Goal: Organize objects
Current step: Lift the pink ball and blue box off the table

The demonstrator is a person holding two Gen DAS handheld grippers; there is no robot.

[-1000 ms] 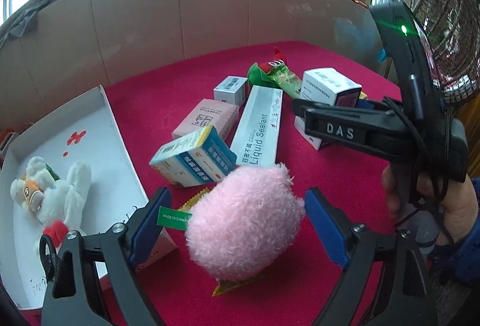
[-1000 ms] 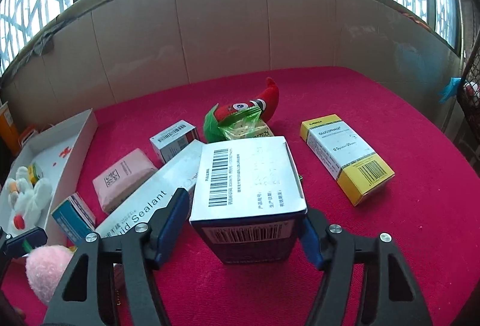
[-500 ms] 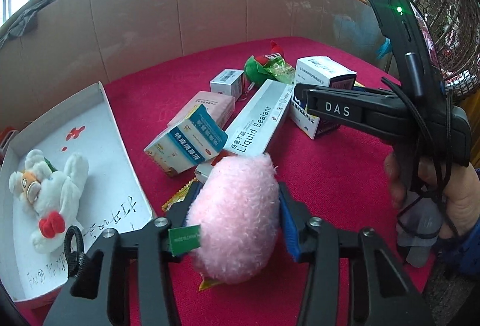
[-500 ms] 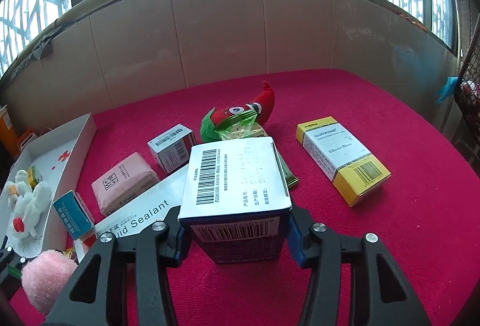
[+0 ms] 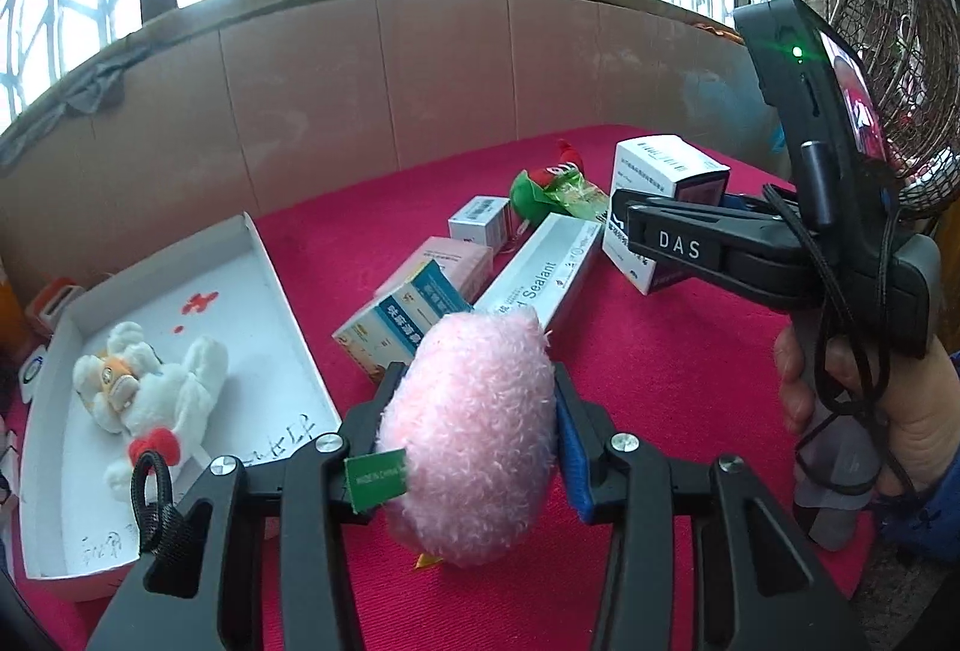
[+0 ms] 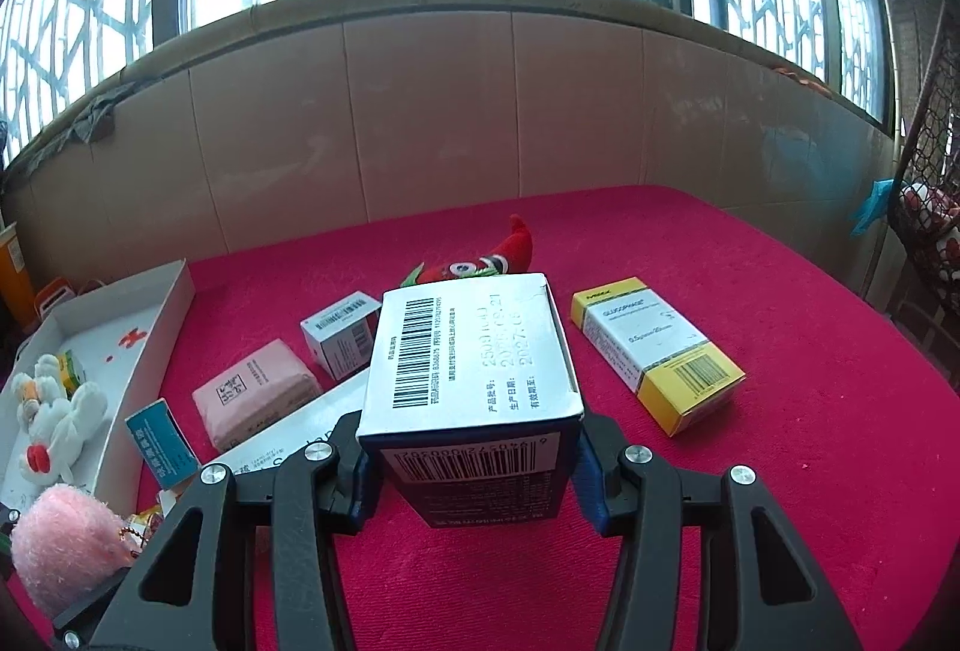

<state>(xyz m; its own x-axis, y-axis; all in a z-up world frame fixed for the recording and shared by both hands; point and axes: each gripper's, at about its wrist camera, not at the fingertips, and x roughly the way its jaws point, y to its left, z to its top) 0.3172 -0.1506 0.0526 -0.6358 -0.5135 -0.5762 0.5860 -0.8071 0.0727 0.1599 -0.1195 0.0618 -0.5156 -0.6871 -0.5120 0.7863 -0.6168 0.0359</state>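
Note:
My left gripper (image 5: pixel 474 435) is shut on a pink plush toy (image 5: pixel 474 429) and holds it above the red table, just right of the white tray (image 5: pixel 264 303). The pink plush also shows in the right wrist view (image 6: pixel 66 543). My right gripper (image 6: pixel 471 465) is shut on a white and blue medicine box (image 6: pixel 474 351) and holds it lifted off the table; that box shows in the left wrist view (image 5: pixel 666 177) in the right gripper.
The white tray (image 6: pixel 174 297) holds a white plush rabbit (image 5: pixel 150 393). On the red cloth lie a long sealant box (image 5: pixel 540 273), a pink box (image 6: pixel 255 396), a blue-white box (image 5: pixel 402 321), a small white box (image 6: pixel 339 330), a red-green plush (image 6: pixel 480 261) and a yellow-white box (image 6: pixel 660 351). A cardboard wall (image 6: pixel 420 111) bounds the back.
Both grippers closed on their objects: the left on the pink plush, the right on the medicine box. Both objects have since been raised off the table.

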